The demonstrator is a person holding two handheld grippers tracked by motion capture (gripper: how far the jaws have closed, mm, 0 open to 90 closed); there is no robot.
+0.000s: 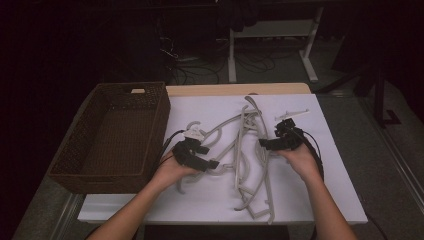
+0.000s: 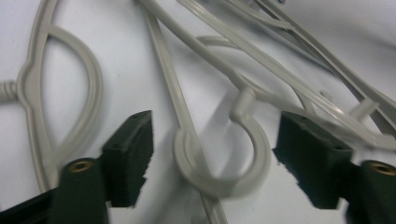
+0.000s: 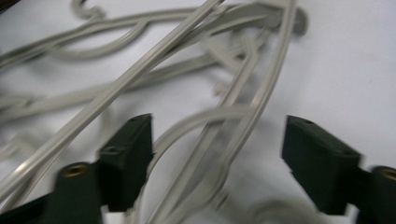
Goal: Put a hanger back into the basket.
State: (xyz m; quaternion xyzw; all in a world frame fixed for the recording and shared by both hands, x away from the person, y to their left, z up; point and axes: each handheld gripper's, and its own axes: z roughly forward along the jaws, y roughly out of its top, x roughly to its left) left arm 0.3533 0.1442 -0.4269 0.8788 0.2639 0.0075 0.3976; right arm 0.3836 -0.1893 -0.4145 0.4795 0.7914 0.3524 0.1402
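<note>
Several grey plastic hangers [image 1: 240,150] lie tangled on the white table cover [image 1: 310,190]. My left gripper [image 1: 210,156] is at the pile's left side, held in a hand. In the left gripper view its jaws [image 2: 212,140] stand open around one hanger's hook [image 2: 224,158], and neither pad presses on the hook. My right gripper [image 1: 264,143] is at the pile's right side. In the right gripper view its jaws [image 3: 217,140] are open, with a few hanger bars [image 3: 233,116] running between them, untouched by the pads.
A brown wicker basket [image 1: 160,120] with nothing in it stands at the table's left, close to my left hand. A small white piece [image 1: 291,115] lies beyond the right gripper. The room behind the table is dark, with desk legs and cables.
</note>
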